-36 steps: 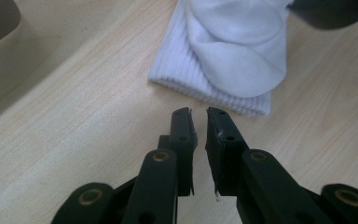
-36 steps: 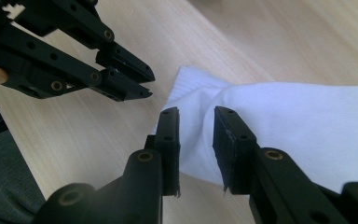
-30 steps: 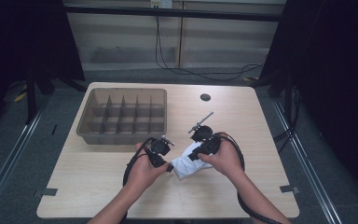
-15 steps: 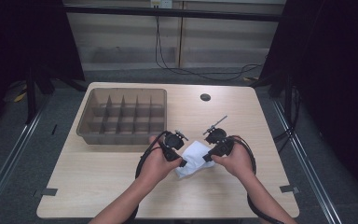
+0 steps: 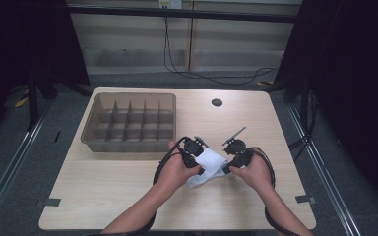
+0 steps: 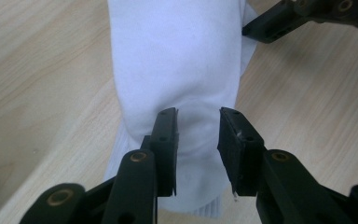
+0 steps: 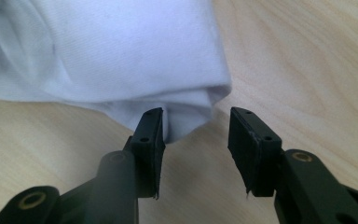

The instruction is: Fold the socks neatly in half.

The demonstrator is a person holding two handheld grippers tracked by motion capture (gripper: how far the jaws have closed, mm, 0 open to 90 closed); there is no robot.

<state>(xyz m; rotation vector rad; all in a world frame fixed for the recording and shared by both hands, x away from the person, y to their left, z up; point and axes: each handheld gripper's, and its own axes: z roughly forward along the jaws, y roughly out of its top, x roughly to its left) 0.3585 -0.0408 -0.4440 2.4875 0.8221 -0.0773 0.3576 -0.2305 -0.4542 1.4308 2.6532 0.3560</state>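
Left gripper (image 6: 196, 135): jaws part open, just been opening; the sock's ribbed end lies between them, pads not pressing on it.

Right gripper (image 7: 195, 133): jaws part open, just been opening; the sock's folded end sits at the gap, against the left-hand pad in its own view, the other pad clear. Nothing gripped.

Sock (image 5: 207, 166): white, folded, lying on the table (image 5: 103, 196) near its front edge, between the two grippers, a little right of middle.

Hands: left hand (image 5: 176, 171) and right hand (image 5: 253, 172) flank the sock, each holding its gripper.

Tray (image 5: 130, 122): brown, divided into compartments, at the rear left, well apart from the sock.

Hole (image 5: 217, 103): round, dark, in the tabletop at the rear.
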